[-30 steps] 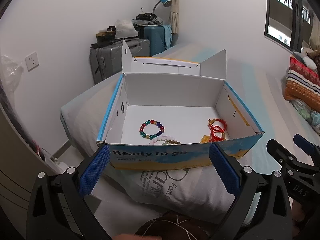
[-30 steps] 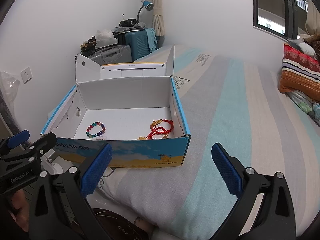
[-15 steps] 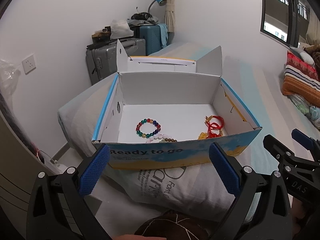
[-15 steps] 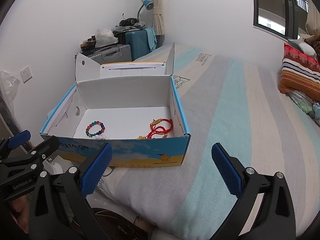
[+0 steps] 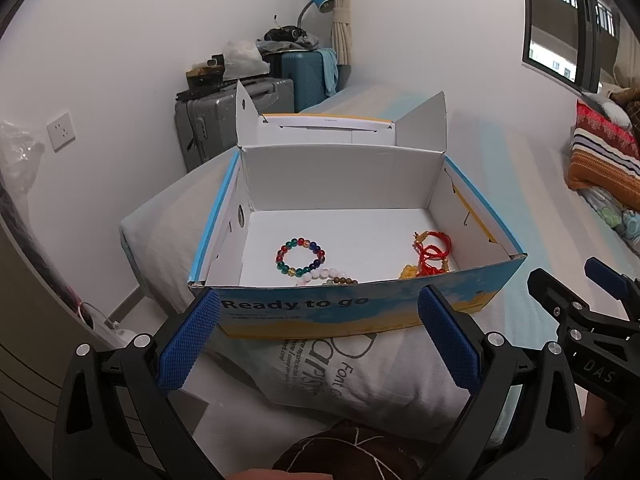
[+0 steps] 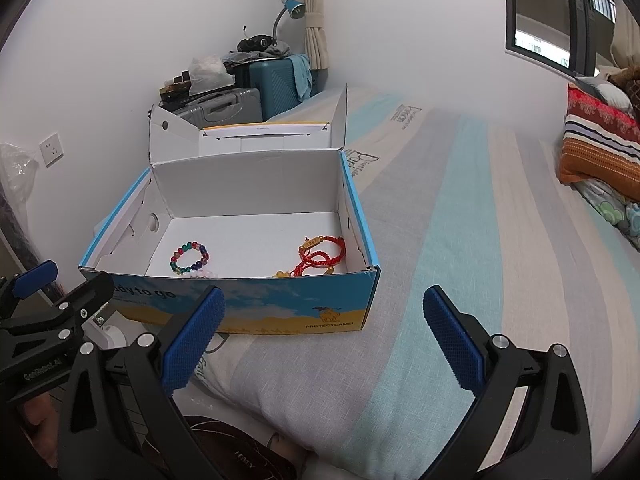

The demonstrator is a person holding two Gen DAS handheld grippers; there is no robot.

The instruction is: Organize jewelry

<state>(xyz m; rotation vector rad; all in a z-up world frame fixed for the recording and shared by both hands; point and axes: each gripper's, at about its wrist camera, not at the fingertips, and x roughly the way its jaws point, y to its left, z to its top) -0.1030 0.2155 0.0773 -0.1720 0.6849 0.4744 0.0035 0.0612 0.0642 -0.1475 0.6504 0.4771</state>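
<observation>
An open blue and white shoebox (image 5: pixel 352 308) (image 6: pixel 280 304) sits on the bed corner. Inside lie a multicoloured bead bracelet (image 5: pixel 300 256) (image 6: pixel 189 257), a pale pink and brown bead bracelet (image 5: pixel 326 279) partly hidden by the front wall, and red cord bracelets with gold charms (image 5: pixel 431 252) (image 6: pixel 321 255). My left gripper (image 5: pixel 318 334) is open and empty, in front of the box's front wall. My right gripper (image 6: pixel 323 334) is open and empty, in front of the box's right corner.
The box rests on a striped bedsheet (image 6: pixel 460 264). Grey and teal suitcases (image 5: pixel 240 120) with clutter stand against the far wall. Patterned pillows (image 6: pixel 600 152) lie at the right. The bed edge drops to the floor at the left.
Both grippers have edged slightly nearer and higher over the box, showing more of its inside. Both stay open and empty; the jewelry has not moved.
</observation>
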